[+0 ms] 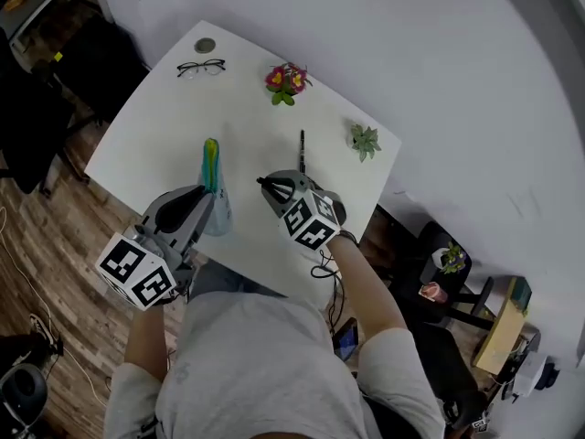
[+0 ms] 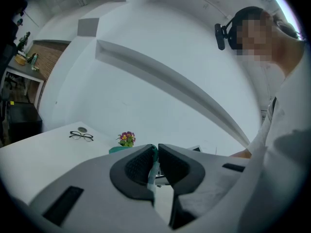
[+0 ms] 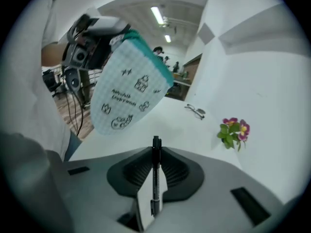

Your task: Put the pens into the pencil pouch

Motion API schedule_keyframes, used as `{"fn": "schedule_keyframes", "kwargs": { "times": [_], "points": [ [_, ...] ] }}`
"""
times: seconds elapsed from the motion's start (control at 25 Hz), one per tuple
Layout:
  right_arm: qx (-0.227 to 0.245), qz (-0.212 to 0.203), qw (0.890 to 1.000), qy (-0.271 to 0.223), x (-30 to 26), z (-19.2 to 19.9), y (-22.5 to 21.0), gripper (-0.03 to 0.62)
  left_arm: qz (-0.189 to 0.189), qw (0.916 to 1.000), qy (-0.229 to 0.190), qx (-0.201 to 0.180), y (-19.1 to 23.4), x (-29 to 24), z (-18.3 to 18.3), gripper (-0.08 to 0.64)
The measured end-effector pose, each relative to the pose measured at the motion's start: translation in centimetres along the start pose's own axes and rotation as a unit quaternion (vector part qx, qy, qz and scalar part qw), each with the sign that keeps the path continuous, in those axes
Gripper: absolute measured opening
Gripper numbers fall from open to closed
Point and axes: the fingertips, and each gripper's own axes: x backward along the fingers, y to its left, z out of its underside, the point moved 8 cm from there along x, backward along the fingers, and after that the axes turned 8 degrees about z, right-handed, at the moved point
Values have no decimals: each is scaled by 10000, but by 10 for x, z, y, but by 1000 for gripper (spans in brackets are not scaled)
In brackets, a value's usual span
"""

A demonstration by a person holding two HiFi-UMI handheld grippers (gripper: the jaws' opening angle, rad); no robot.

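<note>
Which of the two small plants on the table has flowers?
The plant nearer the glasses: it carries pink and yellow flowers. The other plant, farther to the right in the head view, shows only green leaves.

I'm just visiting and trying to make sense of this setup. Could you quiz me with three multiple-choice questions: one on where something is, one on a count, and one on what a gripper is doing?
1. Where do the glasses lie?
A. Near the far corner of the table
B. On the floor
C. Between a gripper's jaws

2. How many small plants stand on the table?
A. None
B. Two
C. Five

3. What is the right gripper doing?
A. Hanging open and empty
B. Shut on a black pen
C. Shut on the glasses

Answers:
1 A: the head view shows the glasses flat on the tabletop by its far corner.
2 B: there is a flowering plant and a green succulent.
3 B: the right gripper view shows both jaws pressed against the pen.
</note>
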Motion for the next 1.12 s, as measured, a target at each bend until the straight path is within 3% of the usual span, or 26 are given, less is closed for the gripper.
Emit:
{"fn": "schedule_keyframes", "kwargs": {
  "times": [0.08,0.2,0.36,0.56,0.68,0.92,1.12],
  "points": [
    [-552,332,9974,-325,14,-5,-12,70,143,9999,38,-44,0,-9,-3,55],
    [-1409,827,9839,-726,34,-9,-24,70,365,9992,84,-122,-2,-21,-7,55],
    [-2320,1397,9548,-1226,61,-13,-39,70,664,9975,141,-218,-4,-38,-14,55],
    [-3140,1791,9140,-1840,94,-17,-51,71,1053,9937,216,-327,-10,-57,-20,55],
    [-3413,1989,8941,-2110,110,-19,-55,71,1287,9907,259,-366,-14,-68,-23,55],
    [-3556,2378,8702,-2445,140,-26,-61,70,1699,9839,323,-443,-26,-86,-24,55],
    [-3702,2658,8396,-2958,169,-40,-75,71,1963,9785,362,-522,-37,-96,-23,55]
  ]
}}
